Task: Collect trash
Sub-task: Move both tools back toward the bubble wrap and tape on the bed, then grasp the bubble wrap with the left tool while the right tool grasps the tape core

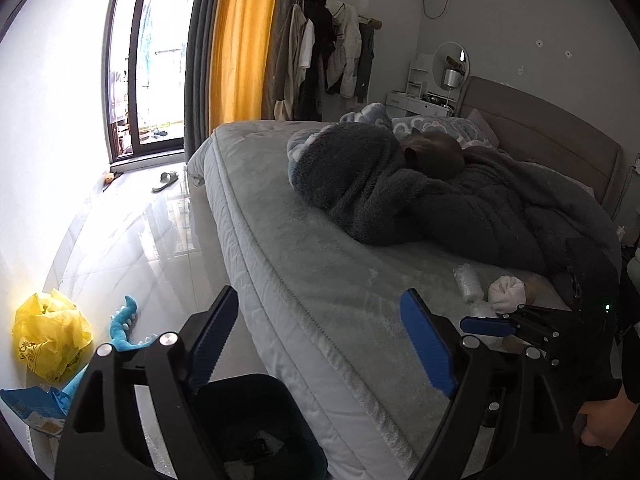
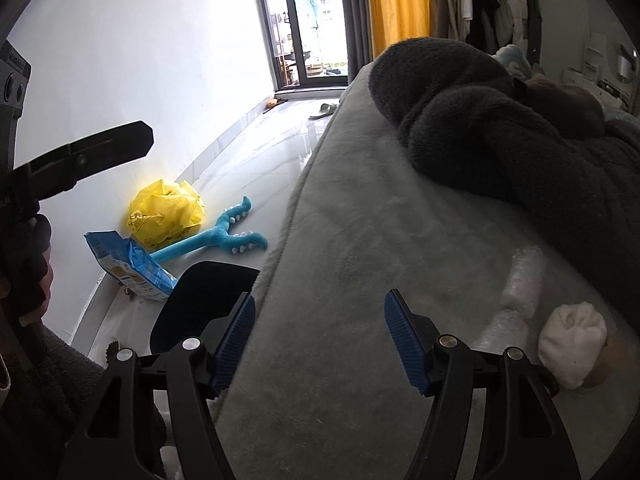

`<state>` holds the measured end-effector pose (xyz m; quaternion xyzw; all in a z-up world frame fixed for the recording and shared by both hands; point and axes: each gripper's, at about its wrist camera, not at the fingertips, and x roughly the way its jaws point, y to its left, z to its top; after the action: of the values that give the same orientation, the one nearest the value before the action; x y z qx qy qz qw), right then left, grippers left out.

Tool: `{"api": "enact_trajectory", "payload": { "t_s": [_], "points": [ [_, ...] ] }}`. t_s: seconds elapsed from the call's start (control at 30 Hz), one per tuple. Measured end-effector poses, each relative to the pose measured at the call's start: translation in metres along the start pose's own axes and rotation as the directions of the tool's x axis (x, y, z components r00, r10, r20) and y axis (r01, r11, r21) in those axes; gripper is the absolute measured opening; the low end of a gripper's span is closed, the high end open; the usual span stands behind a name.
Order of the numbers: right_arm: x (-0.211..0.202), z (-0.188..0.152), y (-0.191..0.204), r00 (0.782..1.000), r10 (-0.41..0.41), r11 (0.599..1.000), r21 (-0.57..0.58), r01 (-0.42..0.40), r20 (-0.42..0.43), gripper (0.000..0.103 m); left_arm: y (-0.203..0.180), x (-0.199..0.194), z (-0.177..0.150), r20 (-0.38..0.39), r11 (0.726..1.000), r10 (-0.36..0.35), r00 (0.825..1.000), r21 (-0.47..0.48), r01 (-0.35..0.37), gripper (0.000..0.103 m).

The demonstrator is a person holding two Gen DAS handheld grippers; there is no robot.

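Note:
My left gripper (image 1: 320, 344) is open with nothing between its blue pads, over the bed's edge and a black bin (image 1: 256, 420) on the floor. My right gripper (image 2: 320, 340) is also open and empty above the grey bed cover (image 2: 360, 240). On the bed to its right lie a clear plastic wrap roll (image 2: 524, 280) (image 1: 468, 282) and a white crumpled wad (image 2: 572, 340) (image 1: 506, 288). By the wall on the floor are a yellow plastic bag (image 2: 166, 208) (image 1: 52, 336) and a blue packet (image 2: 128, 264) (image 1: 32, 404).
A blue plush toy (image 2: 224, 236) lies on the glossy floor beside the bag. A dark fleece blanket (image 1: 400, 200) and a cat (image 1: 436, 152) lie on the bed. A slipper (image 1: 166, 180) sits near the glass door. Clothes (image 1: 328, 52) hang at the back.

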<state>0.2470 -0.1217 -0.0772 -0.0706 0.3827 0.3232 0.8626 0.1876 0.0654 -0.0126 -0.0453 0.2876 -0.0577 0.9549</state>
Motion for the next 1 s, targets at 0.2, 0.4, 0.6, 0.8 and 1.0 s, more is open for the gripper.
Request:
{"api": "enact_trajectory", "payload": {
  "t_s": [0.2,0.4,0.6,0.8,1.0],
  "points": [
    [-0.017,-0.014,-0.026,0.999,-0.045,0.998,0.041,0.045,0.014,0.068,-0.031,0.021,-0.001,-0.040,0.998,-0.059,0.997,0.014,0.060,0.085],
    [-0.030,-0.026,-0.046,0.996,-0.087,0.994,0.069,0.086,0.016,0.068,-0.060,0.046,-0.005,-0.092,0.992,-0.117,0.989,0.045,0.121,0.085],
    [-0.042,-0.041,-0.062,0.993,-0.120,0.988,0.097,0.118,0.020,0.068,-0.080,0.063,-0.006,-0.119,0.985,-0.137,0.983,0.084,0.148,0.085],
    [-0.051,-0.053,-0.081,0.990,-0.143,0.981,0.132,0.140,0.015,0.068,-0.098,0.084,-0.008,-0.176,0.975,-0.192,0.966,0.081,0.208,0.085],
    [-0.054,-0.063,-0.095,0.990,-0.144,0.976,0.167,0.141,0.006,0.068,-0.115,0.098,-0.013,-0.228,0.959,-0.262,0.938,0.048,0.279,0.085]
  ]
}}
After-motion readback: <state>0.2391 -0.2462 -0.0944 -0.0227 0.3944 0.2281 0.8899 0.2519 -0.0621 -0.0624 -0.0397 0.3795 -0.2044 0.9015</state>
